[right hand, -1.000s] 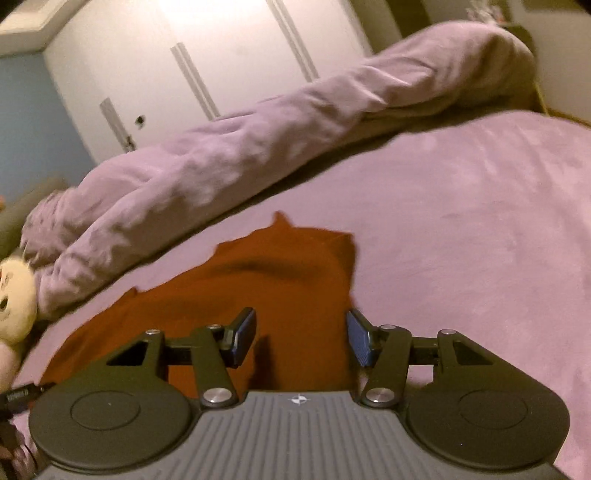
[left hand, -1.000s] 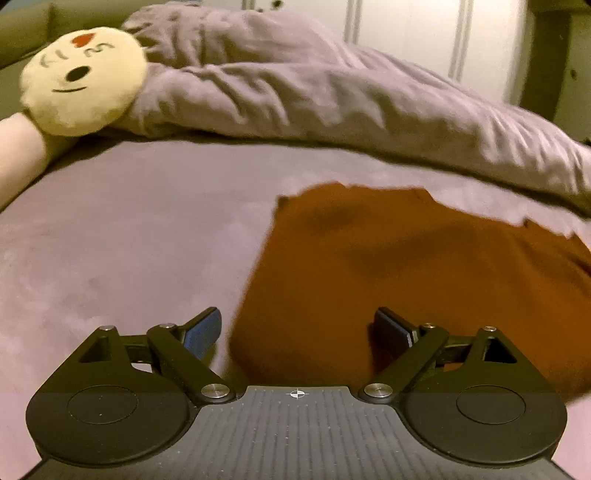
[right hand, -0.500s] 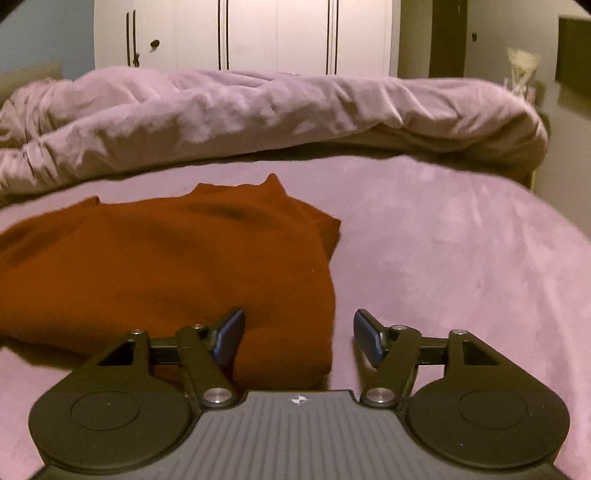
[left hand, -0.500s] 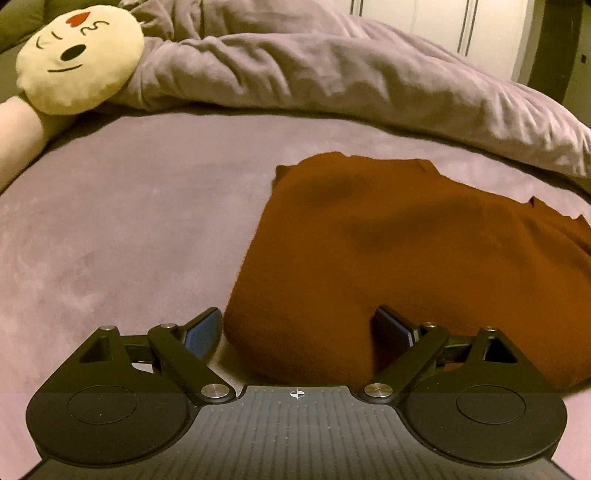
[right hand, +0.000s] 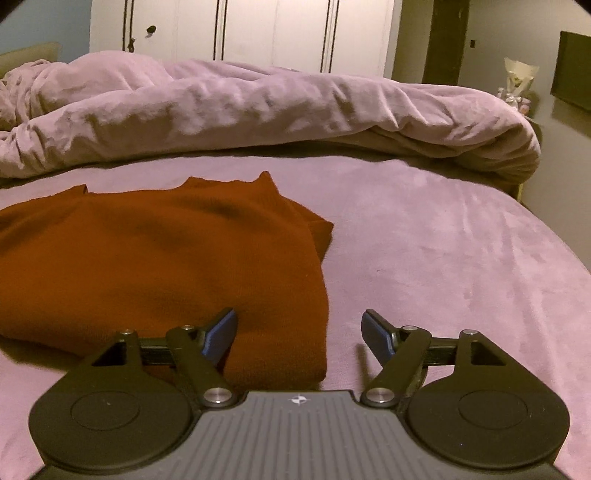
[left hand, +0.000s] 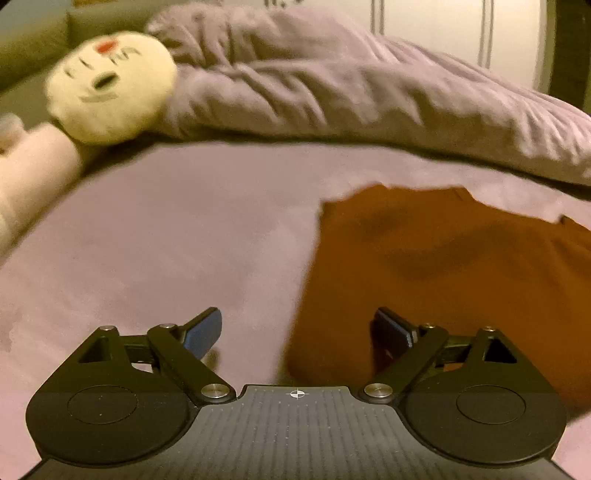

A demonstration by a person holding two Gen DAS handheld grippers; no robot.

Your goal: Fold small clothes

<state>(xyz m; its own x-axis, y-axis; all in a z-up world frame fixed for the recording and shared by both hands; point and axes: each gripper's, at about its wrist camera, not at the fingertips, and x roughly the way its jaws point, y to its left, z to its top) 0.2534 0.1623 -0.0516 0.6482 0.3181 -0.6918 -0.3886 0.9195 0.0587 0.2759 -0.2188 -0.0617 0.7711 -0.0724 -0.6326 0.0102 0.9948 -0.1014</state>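
Note:
A rust-brown knitted garment [left hand: 443, 273] lies folded flat on the mauve bed sheet [left hand: 166, 240]. It also shows in the right wrist view [right hand: 159, 258]. My left gripper [left hand: 299, 332] is open and empty, low over the garment's near left corner, with that edge between the fingers. My right gripper [right hand: 299, 332] is open and empty at the garment's near right corner; its left finger [right hand: 221, 334] is over the cloth and its right finger [right hand: 376, 334] is over the sheet.
A bunched mauve duvet [right hand: 258, 107] lies across the far side of the bed. A cream round-faced plush toy [left hand: 110, 88] lies at the far left. White wardrobe doors [right hand: 258, 33] stand behind. The bed's right edge [right hand: 554, 229] drops off.
The left gripper has shifted a little left and back, so the garment sits further right in its view. The right gripper has opened wider and levelled at the right corner.

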